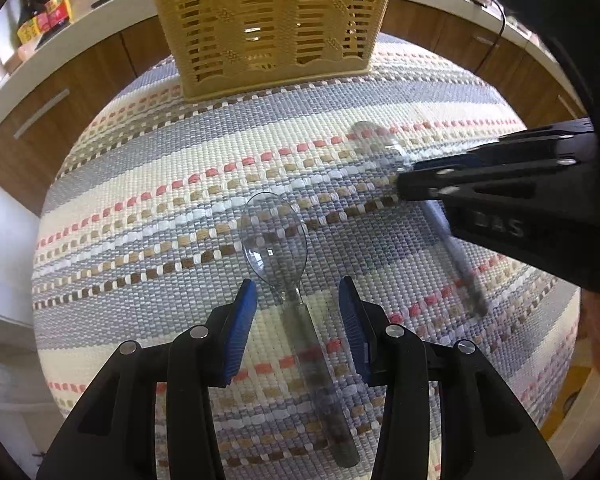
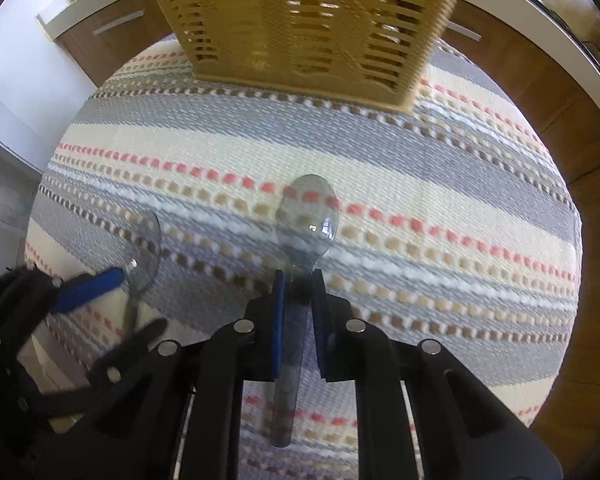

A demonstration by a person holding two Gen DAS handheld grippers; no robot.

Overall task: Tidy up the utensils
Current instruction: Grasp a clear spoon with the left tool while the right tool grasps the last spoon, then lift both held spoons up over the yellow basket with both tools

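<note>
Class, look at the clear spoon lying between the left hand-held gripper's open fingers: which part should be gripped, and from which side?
Grip the clear spoon by its narrow neck just below the bowl, from above, fingers either side. It lies flat on the striped mat, so the wide bowl offers no hold.

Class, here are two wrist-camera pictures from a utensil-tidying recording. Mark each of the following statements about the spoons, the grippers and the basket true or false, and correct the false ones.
1. The right gripper is shut on a clear spoon. True.
2. The left gripper is clamped on the other spoon. False: its jaws stand open on either side of that spoon's handle, which lies on the mat.
3. Both spoons are made of metal. False: both are see-through plastic.
4. A yellow slatted basket stands on the far part of the striped woven mat. True.
5. The spoon in the right gripper is already inside the basket. False: it is out in front of the basket, over the mat.
</note>
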